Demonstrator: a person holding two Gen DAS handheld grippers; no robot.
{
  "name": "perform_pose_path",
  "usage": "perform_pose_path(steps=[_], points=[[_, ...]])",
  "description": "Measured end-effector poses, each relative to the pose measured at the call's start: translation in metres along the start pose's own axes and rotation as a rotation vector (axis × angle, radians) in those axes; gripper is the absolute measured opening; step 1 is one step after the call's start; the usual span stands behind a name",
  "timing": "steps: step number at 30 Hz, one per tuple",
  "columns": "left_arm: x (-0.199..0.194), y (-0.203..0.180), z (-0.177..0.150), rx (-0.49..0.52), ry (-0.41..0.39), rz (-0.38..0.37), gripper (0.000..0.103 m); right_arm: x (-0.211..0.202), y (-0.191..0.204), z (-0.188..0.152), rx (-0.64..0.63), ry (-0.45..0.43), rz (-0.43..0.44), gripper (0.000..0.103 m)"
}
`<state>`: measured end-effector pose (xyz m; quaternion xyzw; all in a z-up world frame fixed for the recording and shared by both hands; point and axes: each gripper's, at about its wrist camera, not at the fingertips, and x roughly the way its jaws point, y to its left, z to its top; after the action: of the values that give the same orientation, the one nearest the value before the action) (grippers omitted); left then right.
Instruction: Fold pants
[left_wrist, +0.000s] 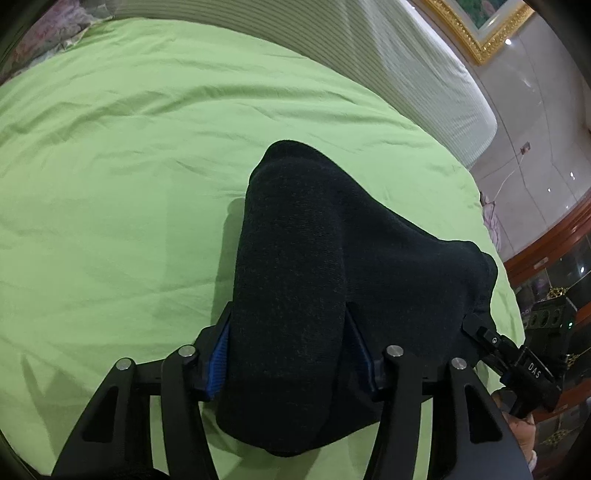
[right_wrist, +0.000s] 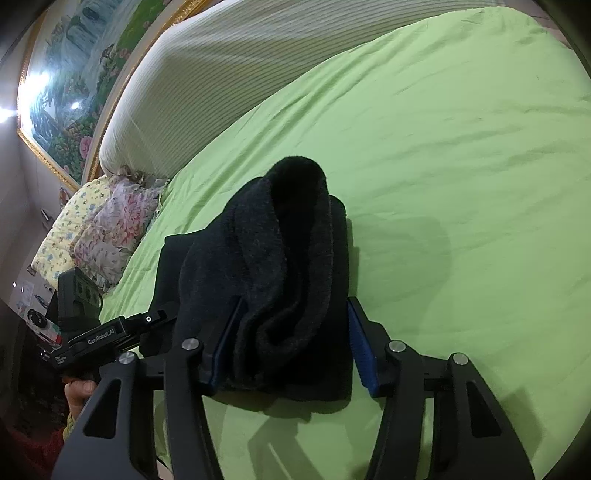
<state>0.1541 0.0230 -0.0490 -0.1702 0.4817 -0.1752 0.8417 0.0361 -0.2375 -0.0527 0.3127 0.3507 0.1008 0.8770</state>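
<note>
The pants (left_wrist: 295, 295) are dark, thick and bunched into a folded bundle on the green bed sheet (left_wrist: 110, 166). My left gripper (left_wrist: 291, 354) stands wide with the bundle between its blue-padded fingers, the cloth draped over them. My right gripper (right_wrist: 291, 347) also straddles the pants (right_wrist: 280, 266); its left pad touches the cloth, its right pad (right_wrist: 364, 354) stands a little apart. The right gripper shows at the right edge of the left wrist view (left_wrist: 480, 332), at the bundle's other end. The left gripper shows in the right wrist view (right_wrist: 155, 317), at the bundle's left side.
A striped white bolster (right_wrist: 229, 66) lies along the back of the bed. Floral pillows (right_wrist: 103, 229) lie at the bed's left end. A gold-framed painting (right_wrist: 70, 85) hangs on the wall. A wooden cabinet (left_wrist: 554, 258) stands past the bed's right edge.
</note>
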Motion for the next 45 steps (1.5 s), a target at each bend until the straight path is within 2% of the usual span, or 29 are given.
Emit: perform_pose_path(steps=[4,11,16,24,32,41,45], points=[[-0.011,-0.007,0.000,0.008,-0.027,-0.035,0.036,-0.006,0.010,0.000,-0.031,-0.022,0.011,0.046],[-0.040,-0.014,0.004,0.021,-0.089,-0.121,0.030,-0.019,0.046,0.011,-0.125,-0.094,0.069,0.041],[-0.069,-0.010,0.020,0.025,-0.184,-0.093,0.030,-0.005,0.069,0.030,-0.177,-0.106,0.114,0.041],[-0.082,0.020,0.057,0.009,-0.248,-0.004,0.030,0.047,0.099,0.063,-0.232,-0.086,0.161,0.041],[-0.075,0.056,0.067,-0.061,-0.251,0.060,0.030,0.097,0.120,0.073,-0.276,-0.023,0.162,0.041],[-0.061,0.076,0.073,-0.074,-0.237,0.093,0.030,0.114,0.112,0.073,-0.282,0.016,0.137,0.042],[-0.054,0.085,0.070,-0.092,-0.217,0.117,0.037,0.120,0.106,0.072,-0.287,0.026,0.103,0.048]])
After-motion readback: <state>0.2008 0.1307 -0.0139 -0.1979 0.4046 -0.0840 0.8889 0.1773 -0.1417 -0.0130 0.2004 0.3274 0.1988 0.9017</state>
